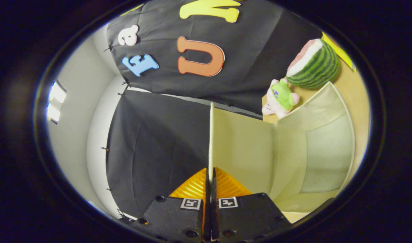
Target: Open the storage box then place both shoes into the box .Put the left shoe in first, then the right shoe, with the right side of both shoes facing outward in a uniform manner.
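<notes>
The pale cream storage box [324,152] lies open just ahead and to one side of the fingers, and its bare inside shows. Its lid [241,148] stands swung out from the box, with its thin free edge running straight toward me. My gripper [211,171] is shut on that free edge, one finger on each face of the lid. The whole view is rolled sideways, so the box and the table appear tipped on end.
The box rests on a tan wooden table [352,91]. Beyond the box sit a plush watermelon slice [313,64] and a small pink plush toy with a green hat [280,98]. The booth's black cloth wall hangs behind, with a white wall [77,111] past it.
</notes>
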